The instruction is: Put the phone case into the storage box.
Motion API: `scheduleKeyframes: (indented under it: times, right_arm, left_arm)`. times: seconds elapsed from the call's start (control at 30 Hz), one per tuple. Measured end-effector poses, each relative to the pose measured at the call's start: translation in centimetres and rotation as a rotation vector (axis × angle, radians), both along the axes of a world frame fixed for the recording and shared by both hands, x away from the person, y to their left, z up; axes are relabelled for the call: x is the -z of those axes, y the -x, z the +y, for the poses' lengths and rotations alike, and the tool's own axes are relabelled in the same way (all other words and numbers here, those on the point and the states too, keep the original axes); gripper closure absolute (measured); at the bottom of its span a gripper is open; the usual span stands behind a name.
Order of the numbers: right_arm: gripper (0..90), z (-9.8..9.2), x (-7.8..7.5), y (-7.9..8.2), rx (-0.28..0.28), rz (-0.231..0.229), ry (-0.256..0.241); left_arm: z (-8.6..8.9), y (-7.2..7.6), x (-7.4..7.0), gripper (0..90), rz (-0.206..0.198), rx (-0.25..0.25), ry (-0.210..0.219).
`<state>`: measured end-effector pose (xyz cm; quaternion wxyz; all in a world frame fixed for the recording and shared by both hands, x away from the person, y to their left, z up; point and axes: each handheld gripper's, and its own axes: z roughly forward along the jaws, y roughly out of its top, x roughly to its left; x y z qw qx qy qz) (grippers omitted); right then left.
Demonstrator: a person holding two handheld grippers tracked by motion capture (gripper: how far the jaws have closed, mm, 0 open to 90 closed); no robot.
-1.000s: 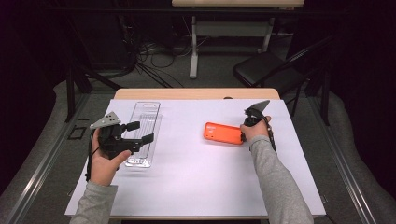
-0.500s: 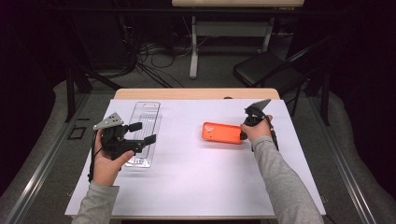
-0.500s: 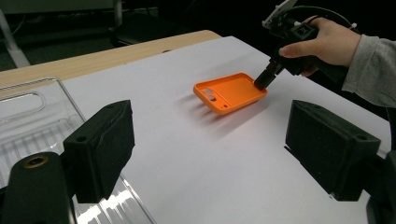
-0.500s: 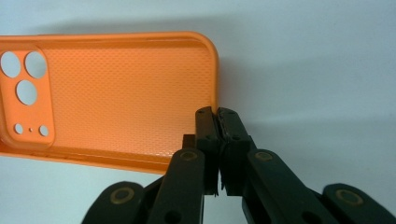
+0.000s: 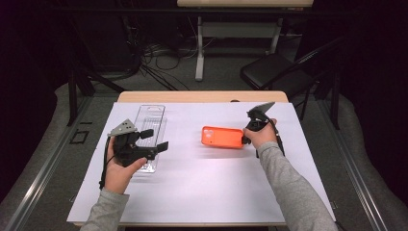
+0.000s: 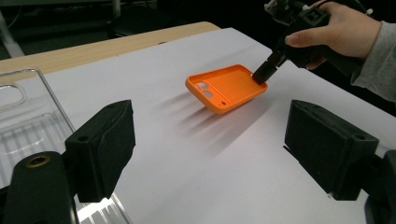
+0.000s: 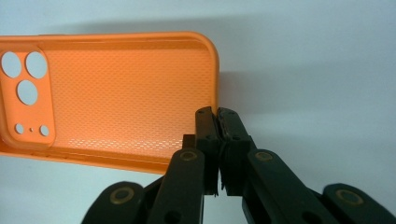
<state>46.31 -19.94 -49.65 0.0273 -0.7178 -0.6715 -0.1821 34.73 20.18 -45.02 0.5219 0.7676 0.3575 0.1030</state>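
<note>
An orange phone case (image 5: 222, 137) lies open side up on the white sheet, right of centre. My right gripper (image 5: 247, 135) is shut on the rim of its right end. In the right gripper view the two jaws pinch the orange case (image 7: 116, 93) at its short edge, and the gripper (image 7: 217, 116) meets there. Seen from the left gripper view, the case (image 6: 226, 88) is tilted, its held end raised by the right gripper (image 6: 262, 74). My left gripper (image 5: 155, 139) stands open over a clear plastic case (image 5: 150, 120), nothing between its jaws (image 6: 210, 140).
The white sheet (image 5: 207, 192) covers most of the wooden table (image 5: 202, 96). The clear case (image 6: 21, 116) lies at the sheet's left side. A black chair (image 5: 274, 72) and floor cables (image 5: 154, 57) lie beyond the far edge.
The right gripper has drawn the orange case a little to the left. The left gripper has drifted slightly right, still open.
</note>
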Motion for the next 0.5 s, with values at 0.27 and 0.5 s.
scheduleKeyframes:
  times: [0.27,0.5]
  right_arm:
    - [87.8,1.1,-0.2,0.6,-0.039,-0.025,-0.027]
    - [87.8,2.0,-0.5,1.1,-0.071,-0.039,-0.033]
  left_arm:
    - [-0.8,0.0,0.6,17.4,0.012,0.014,-0.009]
    - [-1.4,0.0,1.2,17.4,0.039,0.017,0.008]
